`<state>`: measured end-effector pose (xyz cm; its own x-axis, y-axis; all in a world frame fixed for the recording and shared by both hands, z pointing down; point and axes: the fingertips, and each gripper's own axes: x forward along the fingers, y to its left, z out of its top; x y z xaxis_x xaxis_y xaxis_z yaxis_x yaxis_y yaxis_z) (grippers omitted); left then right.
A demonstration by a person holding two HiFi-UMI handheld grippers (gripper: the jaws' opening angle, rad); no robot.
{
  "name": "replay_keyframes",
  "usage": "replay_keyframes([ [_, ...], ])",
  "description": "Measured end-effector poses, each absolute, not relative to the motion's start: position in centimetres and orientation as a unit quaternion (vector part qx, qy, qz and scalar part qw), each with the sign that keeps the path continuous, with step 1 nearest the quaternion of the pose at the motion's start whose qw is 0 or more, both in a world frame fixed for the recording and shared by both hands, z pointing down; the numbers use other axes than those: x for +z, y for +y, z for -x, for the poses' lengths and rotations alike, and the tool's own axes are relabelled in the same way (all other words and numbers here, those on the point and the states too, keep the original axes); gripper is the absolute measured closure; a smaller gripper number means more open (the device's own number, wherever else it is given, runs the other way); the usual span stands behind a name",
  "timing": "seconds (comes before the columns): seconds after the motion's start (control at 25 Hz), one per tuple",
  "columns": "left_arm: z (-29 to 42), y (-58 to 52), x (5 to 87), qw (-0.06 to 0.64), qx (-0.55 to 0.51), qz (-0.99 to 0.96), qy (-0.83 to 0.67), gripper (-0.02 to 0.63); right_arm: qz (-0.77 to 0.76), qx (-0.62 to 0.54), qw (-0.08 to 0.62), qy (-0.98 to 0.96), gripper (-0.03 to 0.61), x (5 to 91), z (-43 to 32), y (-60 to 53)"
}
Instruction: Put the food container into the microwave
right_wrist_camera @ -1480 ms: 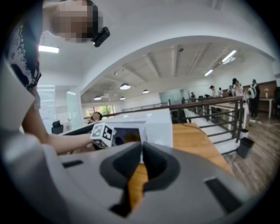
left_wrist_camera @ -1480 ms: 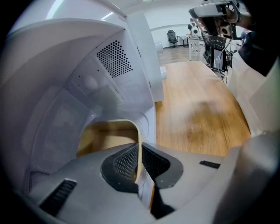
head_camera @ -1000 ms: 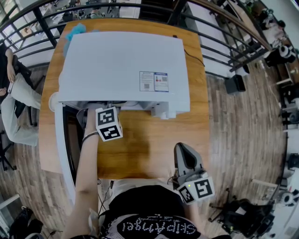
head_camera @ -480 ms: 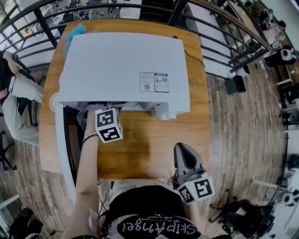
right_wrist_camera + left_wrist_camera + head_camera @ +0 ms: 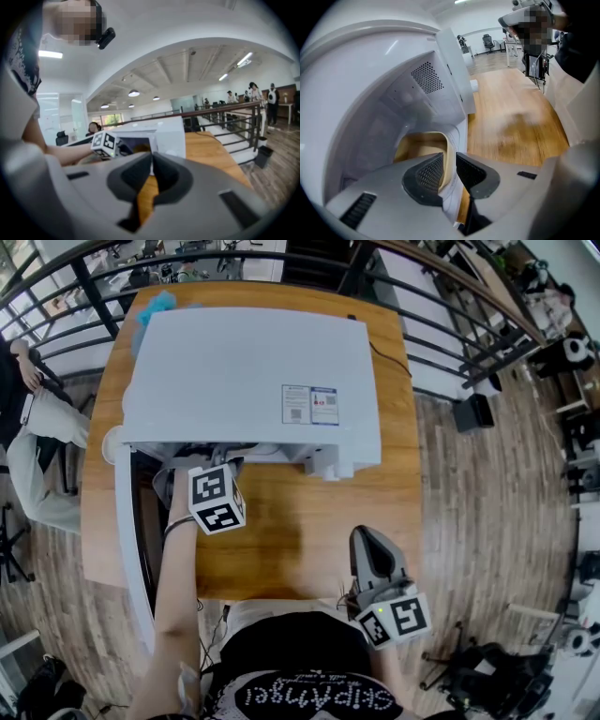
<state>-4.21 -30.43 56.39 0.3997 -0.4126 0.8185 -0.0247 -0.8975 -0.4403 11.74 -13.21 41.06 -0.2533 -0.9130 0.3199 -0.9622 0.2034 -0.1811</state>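
On the wooden bench [image 5: 309, 531] stands a white microwave [image 5: 244, 371], its door [image 5: 128, 531] swung open at the left. Two small stickers [image 5: 309, 404] on its top carry codes and print too small to read. Inside the cavity sits the food container [image 5: 419, 146], tan within and white outside. The left gripper [image 5: 449, 169] reaches in; its jaws have just been closing and pinch the container's near wall. The right gripper [image 5: 152, 164] is at the bench's near edge, its jaws pressed together on nothing.

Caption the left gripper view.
Left gripper, jaws just closing on the rim of the food container, inside the open microwave.
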Motion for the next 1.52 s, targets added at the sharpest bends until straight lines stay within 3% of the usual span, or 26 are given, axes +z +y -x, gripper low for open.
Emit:
replay_keyframes([
  [0.16, 4.0, -30.1, 54.8, 0.197, -0.513, 0.822, 0.148, 0.551, -0.604, 0.17, 0.067, -0.776, 0.543, 40.8, -11.6, -13.0],
  [0.4, 3.9, -29.6, 52.5, 0.216, -0.494, 0.825, 0.168, 0.581, -0.6, 0.163, 0.061, -0.781, 0.543, 40.3, -11.5, -12.6],
  [0.72, 4.1, -28.1, 48.9, 0.218, -0.441, 0.84, 0.228, 0.583, -0.595, 0.146, 0.053, -0.788, 0.542, 39.3, -11.7, -12.0],
  [1.52, 6.4, -22.0, 34.6, 0.139, -0.132, 0.859, 0.474, 0.583, -0.568, 0.104, 0.031, -0.816, 0.543, 37.1, -14.0, -11.4],
])
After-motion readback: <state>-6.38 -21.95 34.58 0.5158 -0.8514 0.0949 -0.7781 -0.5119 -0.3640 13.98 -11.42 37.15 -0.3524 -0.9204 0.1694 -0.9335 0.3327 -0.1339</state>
